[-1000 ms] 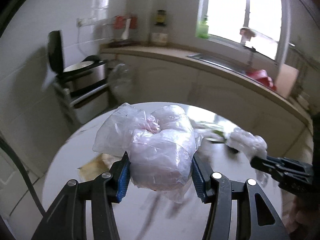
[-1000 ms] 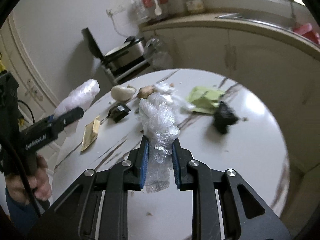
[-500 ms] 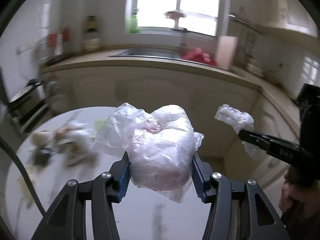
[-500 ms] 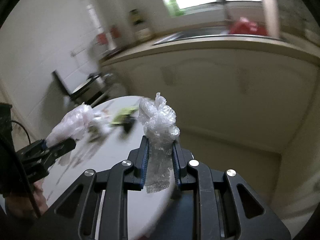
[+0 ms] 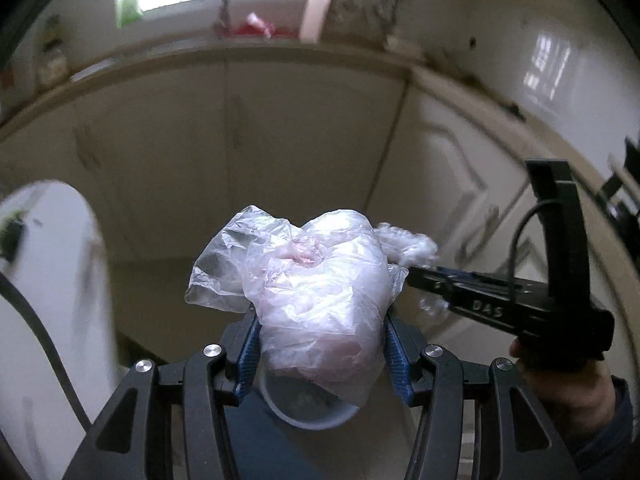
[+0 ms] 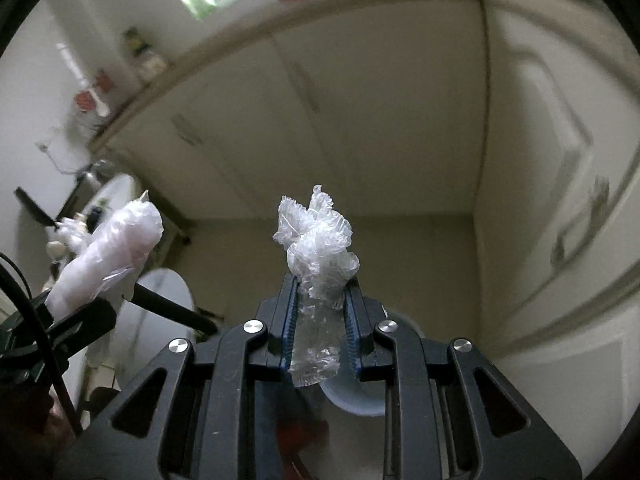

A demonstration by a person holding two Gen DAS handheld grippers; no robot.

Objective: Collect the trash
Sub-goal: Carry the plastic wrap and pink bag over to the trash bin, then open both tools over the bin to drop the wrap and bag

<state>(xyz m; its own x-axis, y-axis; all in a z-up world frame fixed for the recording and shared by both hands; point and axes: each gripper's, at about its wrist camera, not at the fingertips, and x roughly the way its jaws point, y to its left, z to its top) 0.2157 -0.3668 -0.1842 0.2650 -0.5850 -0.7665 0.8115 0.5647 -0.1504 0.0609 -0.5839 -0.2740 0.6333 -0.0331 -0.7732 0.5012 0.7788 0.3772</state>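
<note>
Above a grey-rimmed bin, both grippers carry plastic trash.

Left gripper [image 5: 320, 354]: blue pads clamped on either side of a bulging translucent plastic bag [image 5: 320, 300], which is held in the air with a loose flap sticking out to its left; faint pink contents show through the top. Right gripper [image 6: 320, 330]: jaws closed narrowly on a crumpled clear plastic wrap [image 6: 318, 256], its ruffled end standing above the fingertips and a flat tail hanging below them. Bin [image 5: 308, 420]: only part of the round rim is visible, directly below each held item in both wrist views. White round table [image 5: 48, 280]: at the left edge of the left wrist view, well apart from the bag. Cream cabinet doors [image 6: 360, 112] fill the background; heavily blurred.
</note>
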